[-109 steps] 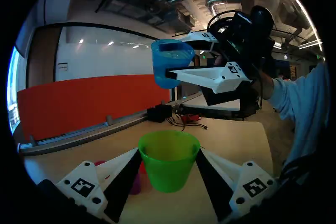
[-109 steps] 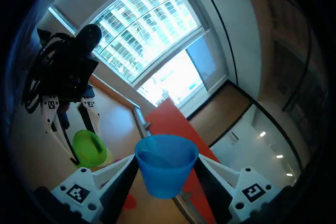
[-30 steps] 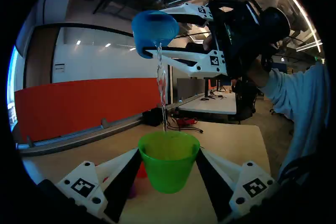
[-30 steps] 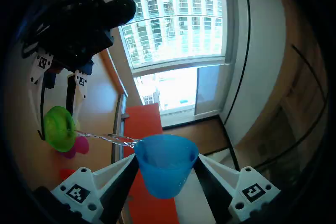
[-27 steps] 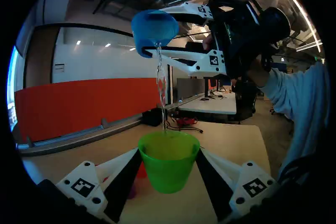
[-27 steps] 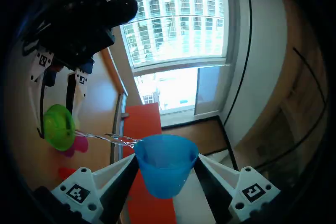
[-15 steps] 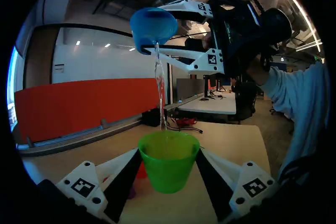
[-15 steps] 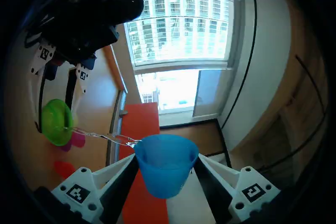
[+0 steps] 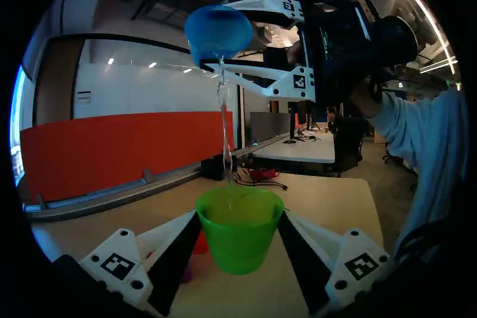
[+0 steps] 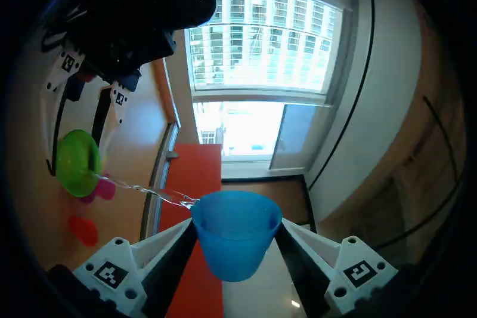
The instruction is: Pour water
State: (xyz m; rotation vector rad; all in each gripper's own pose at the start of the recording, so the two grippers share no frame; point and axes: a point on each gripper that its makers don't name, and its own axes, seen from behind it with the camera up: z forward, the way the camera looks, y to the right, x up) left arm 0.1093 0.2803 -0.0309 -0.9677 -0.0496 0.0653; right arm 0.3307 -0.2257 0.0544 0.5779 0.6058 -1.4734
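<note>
Right gripper [image 10: 237, 245] clamps a tipped blue cup [image 10: 237, 233]; water stream [image 9: 223, 121] falls into green cup [image 9: 239, 227] clamped by left gripper [image 9: 238, 240].

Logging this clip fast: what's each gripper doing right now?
Left gripper: closed on the green cup.
Right gripper: closed on the blue cup, tipped to pour.

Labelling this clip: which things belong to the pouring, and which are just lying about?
In use: blue plastic cup in the right tool, stream of water, green plastic cup in the left tool.
Lying about: small red cup, small pink cup, black cables on the wooden table.
</note>
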